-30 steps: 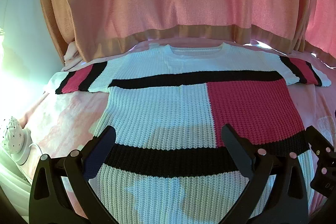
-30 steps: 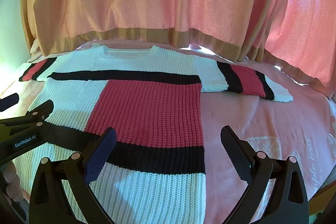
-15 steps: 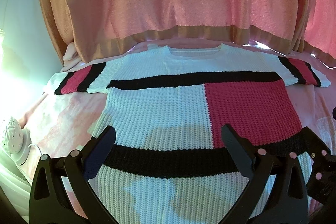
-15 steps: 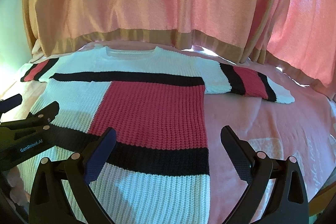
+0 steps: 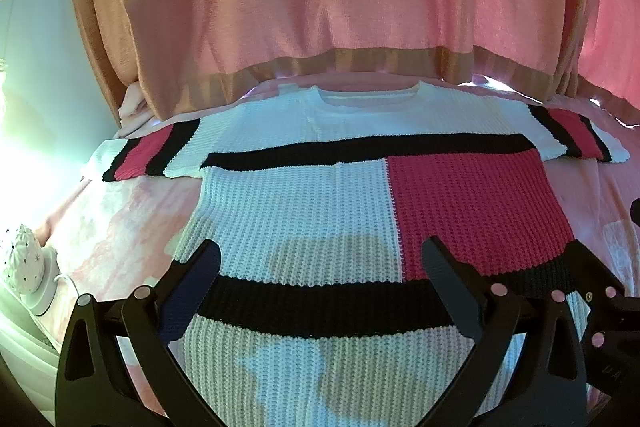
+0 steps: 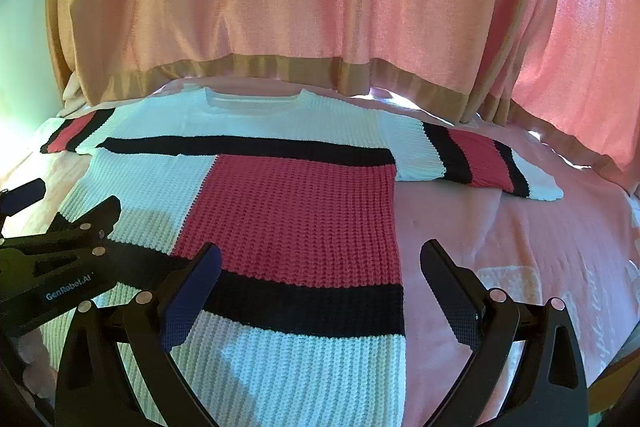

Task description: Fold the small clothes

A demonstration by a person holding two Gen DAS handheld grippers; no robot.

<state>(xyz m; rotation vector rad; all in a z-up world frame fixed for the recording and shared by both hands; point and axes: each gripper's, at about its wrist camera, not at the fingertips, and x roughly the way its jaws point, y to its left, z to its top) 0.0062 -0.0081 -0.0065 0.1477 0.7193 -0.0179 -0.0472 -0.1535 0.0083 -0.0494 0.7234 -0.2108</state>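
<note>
Left wrist view first: the knitted sweater is lying flat on the pink bedspread, neckline pointing to the far edge under the curtain, hem running off toward the near edge. Its long axis is running near to far, straight along the line the fingers are pointing, with both sleeves spread out sideways. The left gripper is hovering over the lower body, claw wide apart and holding nothing, its fingers straddling the lower black band on the white half. The left sleeve is sitting far-left of this claw, well apart from it, close to the bed's left edge. A small white lamp is standing off that left edge. The other tool is just peeking in at the right border.

Over to the right wrist view: the sweater is filling the left and centre, and bare bedspread is opening up on the right. The right gripper is also spread open and empty, its left finger over the sweater's right side near the black band, its right finger over bare bedspread, so the garment's right side seam is running between the fingers. The right sleeve is lying far-right of this claw, stretched toward the bed's right edge. The left gripper is showing at the left border, fingers apart.

My read: each sleeve is nearer its own-side claw, so folding would likely be starting with the sleeves, each taken by its own side.
</note>
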